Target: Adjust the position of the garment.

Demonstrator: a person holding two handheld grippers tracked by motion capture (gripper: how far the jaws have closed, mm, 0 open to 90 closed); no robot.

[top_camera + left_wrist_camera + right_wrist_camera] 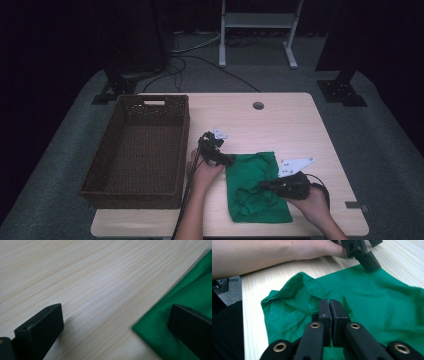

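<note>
While the green cloth [256,186] lay half-folded on the tabletop [280,120], the right tool [330,305] was closed, seemingly pinching a fold; the left tool [117,325], jaws apart, straddled its corner. Basket [137,150] awaited.

The high view was dim, its surroundings nearly black; the gripper views were brighter (near jaws slightly soft).

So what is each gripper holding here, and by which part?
The right gripper is shut over a fold of the green cloth; whether fabric is pinched is unclear. The left gripper is open, one jaw on the cloth's edge.
</note>
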